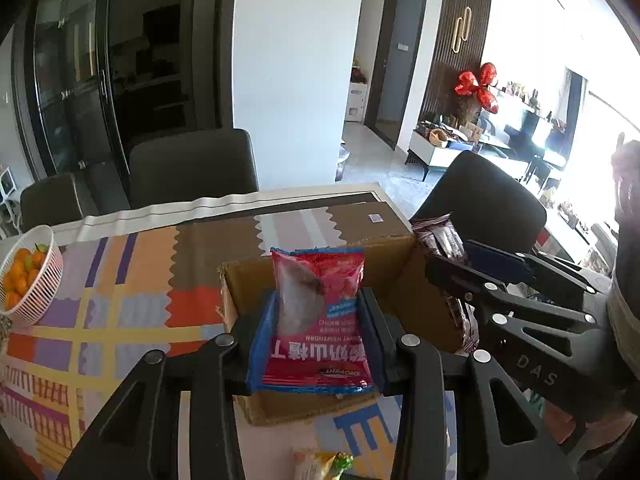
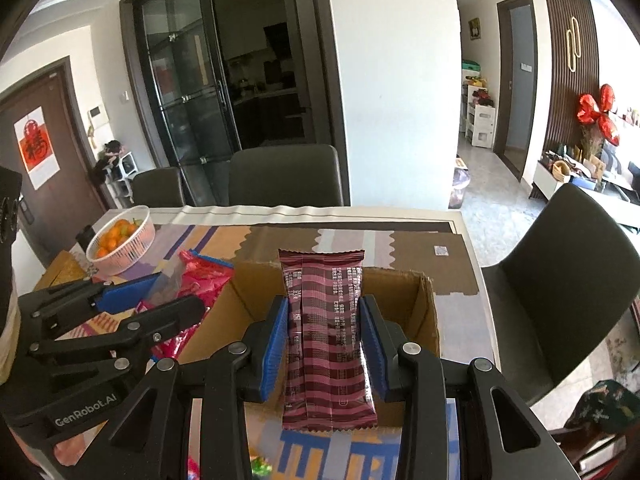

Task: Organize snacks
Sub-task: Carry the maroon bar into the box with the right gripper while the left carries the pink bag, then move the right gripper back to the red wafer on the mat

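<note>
red snack packet is pinched in the left gripper, striped maroon packet in the right gripper, both above the cardboard box; probably light, crinkly, slippery, so hold mid-body.

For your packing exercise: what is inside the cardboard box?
The box shows bare cardboard walls and no snack that can be seen. Its floor is mostly covered by the maroon packet and the red packet held in front.
</note>
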`<state>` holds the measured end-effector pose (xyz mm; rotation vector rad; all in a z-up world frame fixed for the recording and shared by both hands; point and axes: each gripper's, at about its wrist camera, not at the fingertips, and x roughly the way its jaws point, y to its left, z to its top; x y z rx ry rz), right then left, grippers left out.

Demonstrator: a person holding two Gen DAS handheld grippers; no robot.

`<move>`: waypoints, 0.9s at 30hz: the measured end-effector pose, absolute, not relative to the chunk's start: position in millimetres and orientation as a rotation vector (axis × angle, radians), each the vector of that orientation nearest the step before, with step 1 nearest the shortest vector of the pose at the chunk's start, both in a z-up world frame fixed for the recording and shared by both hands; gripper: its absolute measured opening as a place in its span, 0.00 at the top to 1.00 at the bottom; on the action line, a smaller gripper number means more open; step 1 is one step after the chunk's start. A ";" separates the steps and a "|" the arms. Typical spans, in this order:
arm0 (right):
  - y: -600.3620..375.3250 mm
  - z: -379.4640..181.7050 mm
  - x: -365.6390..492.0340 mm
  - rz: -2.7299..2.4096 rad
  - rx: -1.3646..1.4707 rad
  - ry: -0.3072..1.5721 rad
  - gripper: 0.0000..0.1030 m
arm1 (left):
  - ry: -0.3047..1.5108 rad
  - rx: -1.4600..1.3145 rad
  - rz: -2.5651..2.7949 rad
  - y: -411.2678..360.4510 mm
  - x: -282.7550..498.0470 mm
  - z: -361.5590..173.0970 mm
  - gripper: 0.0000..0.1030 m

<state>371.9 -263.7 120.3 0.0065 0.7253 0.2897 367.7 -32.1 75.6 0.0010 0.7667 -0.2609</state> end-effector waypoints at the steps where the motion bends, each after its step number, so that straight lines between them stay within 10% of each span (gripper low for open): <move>1: -264.2 118.8 374.6 0.283 0.005 0.721 0.56 | 0.767 0.002 -0.248 -32.0 369.2 75.0 0.52; 4: -269.1 116.1 375.8 0.223 0.001 0.715 0.42 | 0.752 0.010 -0.229 -31.0 365.6 76.4 0.46; 27: -266.3 105.8 281.0 0.234 -0.039 0.703 0.42 | 0.724 0.027 -0.153 -4.7 248.9 66.2 0.39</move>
